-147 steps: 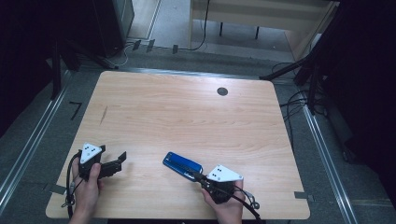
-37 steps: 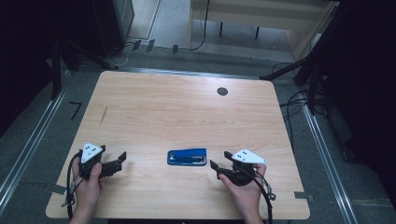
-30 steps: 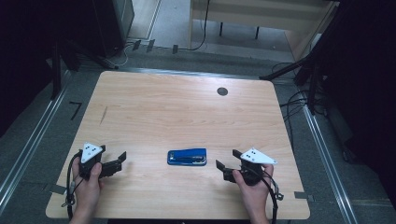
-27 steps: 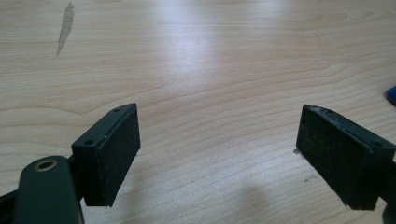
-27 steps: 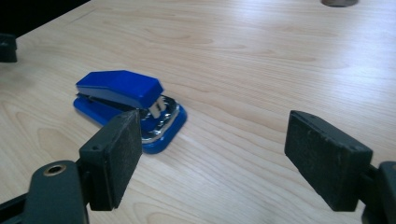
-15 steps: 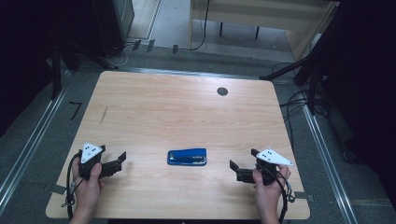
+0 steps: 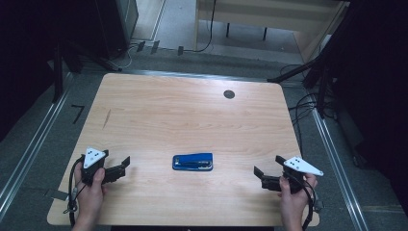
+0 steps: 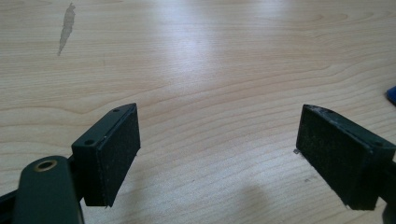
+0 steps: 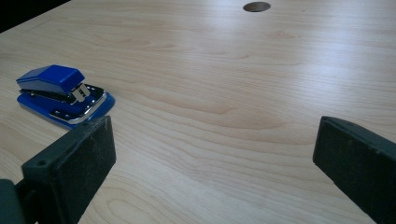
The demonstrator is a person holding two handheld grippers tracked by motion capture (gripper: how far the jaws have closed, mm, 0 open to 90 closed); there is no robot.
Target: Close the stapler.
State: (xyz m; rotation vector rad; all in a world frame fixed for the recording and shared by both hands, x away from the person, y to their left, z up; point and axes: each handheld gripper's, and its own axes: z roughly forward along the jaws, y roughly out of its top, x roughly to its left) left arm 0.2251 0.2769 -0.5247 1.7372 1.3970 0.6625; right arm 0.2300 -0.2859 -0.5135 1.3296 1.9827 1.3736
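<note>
A blue stapler (image 7: pixel 193 161) lies flat on the wooden table (image 7: pixel 192 115), near the middle of its front part, with nothing touching it. My right gripper (image 7: pixel 260 177) is off to the stapler's right near the front edge and points left toward it. Its jaws have just been opening and now stand wide open with nothing between them. From the right gripper view, the stapler (image 9: pixel 63 95) sits beyond the left jaw of the right gripper (image 9: pixel 215 163). My left gripper (image 7: pixel 124 168) rests open at the front left. The left gripper (image 8: pixel 219 158) frames bare wood, with a blue corner of the stapler (image 8: pixel 391 94) at the right edge.
A round dark cable hole (image 7: pixel 229 94) sits at the table's far right, also seen as the hole (image 9: pixel 256 6). A faint grey stain (image 7: pixel 107 118) marks the left side. Metal rails and cables run along the floor around the table.
My right gripper let go of the stapler, opened, and drew away to the right along the front edge. The stapler stays lying where it was set. The left gripper has not moved.
</note>
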